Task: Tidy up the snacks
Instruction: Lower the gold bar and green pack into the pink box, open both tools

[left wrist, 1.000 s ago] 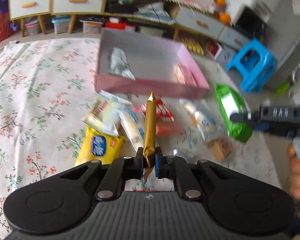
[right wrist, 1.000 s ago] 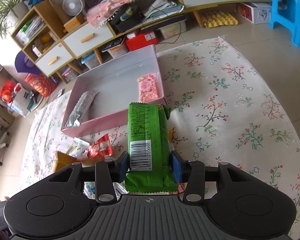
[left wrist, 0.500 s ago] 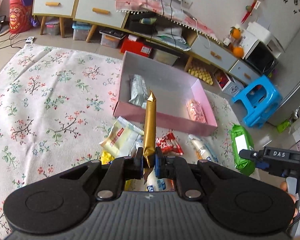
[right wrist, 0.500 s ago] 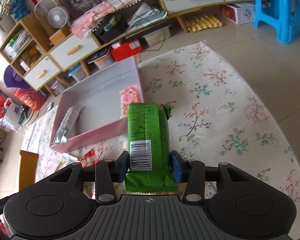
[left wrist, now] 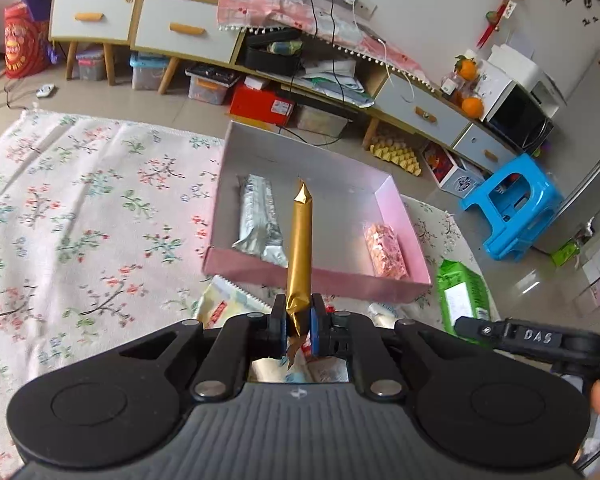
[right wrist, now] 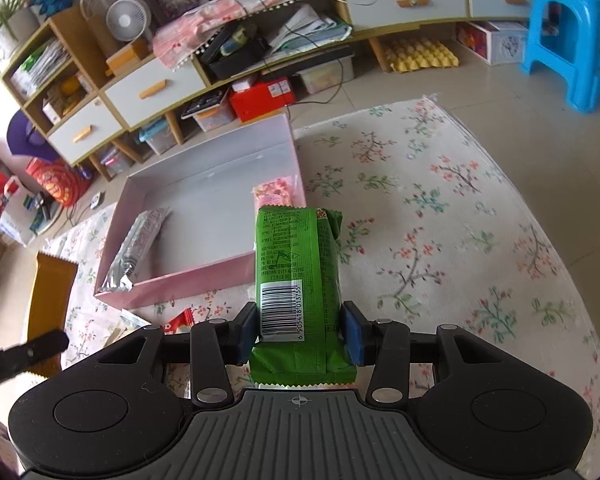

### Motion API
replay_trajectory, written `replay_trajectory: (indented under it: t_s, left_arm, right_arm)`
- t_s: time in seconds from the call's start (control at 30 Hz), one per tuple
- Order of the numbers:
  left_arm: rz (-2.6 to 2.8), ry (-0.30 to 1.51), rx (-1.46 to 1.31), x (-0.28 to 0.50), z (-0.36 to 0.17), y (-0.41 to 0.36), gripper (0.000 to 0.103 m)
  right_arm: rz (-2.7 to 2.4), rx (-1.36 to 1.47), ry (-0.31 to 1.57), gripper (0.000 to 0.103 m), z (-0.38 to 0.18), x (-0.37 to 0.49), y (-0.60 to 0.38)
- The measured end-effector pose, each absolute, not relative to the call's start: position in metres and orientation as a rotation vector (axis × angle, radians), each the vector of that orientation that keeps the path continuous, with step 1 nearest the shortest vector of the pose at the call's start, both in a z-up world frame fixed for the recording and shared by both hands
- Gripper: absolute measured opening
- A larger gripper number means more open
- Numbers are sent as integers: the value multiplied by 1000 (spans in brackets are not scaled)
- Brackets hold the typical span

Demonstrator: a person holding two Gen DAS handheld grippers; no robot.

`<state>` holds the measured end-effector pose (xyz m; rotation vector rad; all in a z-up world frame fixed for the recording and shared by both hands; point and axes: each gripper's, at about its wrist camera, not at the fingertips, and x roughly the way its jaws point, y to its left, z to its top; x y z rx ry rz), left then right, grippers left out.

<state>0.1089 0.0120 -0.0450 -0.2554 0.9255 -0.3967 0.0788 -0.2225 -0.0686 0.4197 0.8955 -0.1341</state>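
both grippers have drifted since the earlier frames: in the left wrist view the pink box (left wrist: 320, 276) now sits further down and closer under the held stick, with more of the cabinets and wall showing above it, and in the right wrist view the box has slid left so the green packet's top overlaps its near right corner

left gripper (left wrist: 299, 326) is pinching the crimped lower end of a gold foil snack stick (left wrist: 299, 248), which stands upright from the jaws with its pointed tip over the box's grey floor. right gripper (right wrist: 298, 334) is clamped on a green snack packet (right wrist: 298, 264) across its width, barcode label facing the camera, packet rising straight up from the pads

inside the box lie a silver foil bar (left wrist: 258, 216) toward the left wall and a pink speckled snack bar (left wrist: 385, 246) by the right wall, well apart. the box rests on a floral rug (left wrist: 80, 220). loose snacks lie on the rug just in front of the box, among them a pale wrapper with a serrated edge (left wrist: 226, 300) and a red-and-white wrapper (right wrist: 180, 322), partly hidden by the grippers. a blue plastic stool (left wrist: 516, 204) stands on the tiled floor to the right of the rug
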Motion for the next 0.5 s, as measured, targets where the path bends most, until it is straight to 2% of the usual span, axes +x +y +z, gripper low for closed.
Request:
replay_trajectory:
  t_s: [0.33, 0.5]
  left_arm:
    - [-428, 948, -292, 162, -56, -31, 9]
    - [-403, 968, -297, 178, -71, -25, 9]
  right_arm:
    - [-96, 394, 875, 43, -72, 122, -218]
    - [-78, 397, 850, 43, -69, 144, -216]
